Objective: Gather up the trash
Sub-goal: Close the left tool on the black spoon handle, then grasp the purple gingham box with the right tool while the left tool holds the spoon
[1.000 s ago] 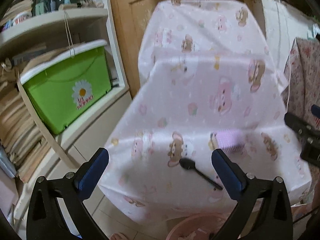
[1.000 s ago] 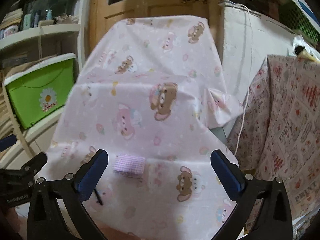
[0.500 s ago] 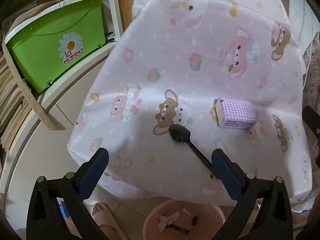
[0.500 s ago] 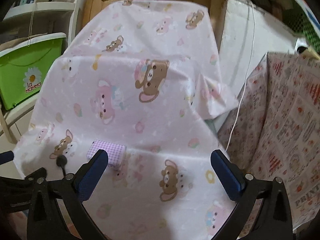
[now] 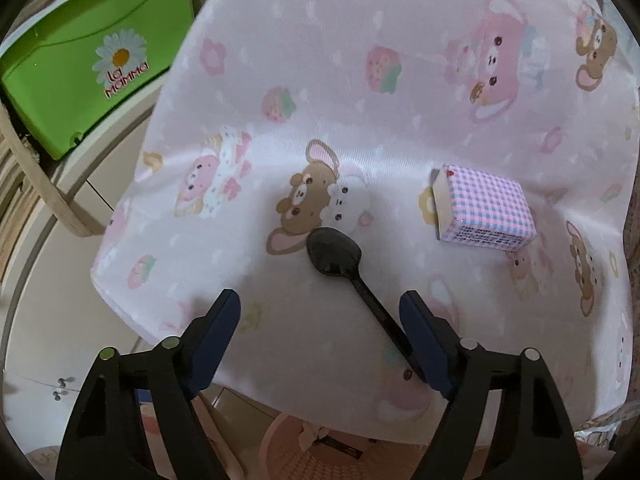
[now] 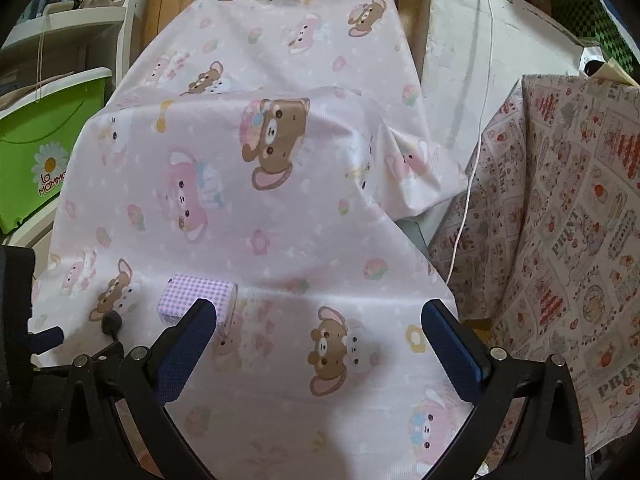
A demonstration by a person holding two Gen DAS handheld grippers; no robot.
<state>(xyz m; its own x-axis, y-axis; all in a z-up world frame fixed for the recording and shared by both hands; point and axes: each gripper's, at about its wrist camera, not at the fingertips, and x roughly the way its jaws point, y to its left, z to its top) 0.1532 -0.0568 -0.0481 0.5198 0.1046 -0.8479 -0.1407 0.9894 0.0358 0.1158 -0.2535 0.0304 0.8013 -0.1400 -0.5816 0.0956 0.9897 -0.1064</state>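
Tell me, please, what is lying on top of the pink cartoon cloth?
A black plastic spoon and a small purple checked box lie apart on the pink cloth. The spoon's handle end is hidden behind the left gripper; what the cloth covers cannot be seen.

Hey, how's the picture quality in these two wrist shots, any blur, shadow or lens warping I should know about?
Left wrist view: strong fisheye bending with dark corners; the black spoon and checked box are fairly sharp, the cloth print slightly soft. Right wrist view: same warping; dimmer, a soft shadow on the near cloth; the box is partly hidden behind a finger of the right hand-held gripper.
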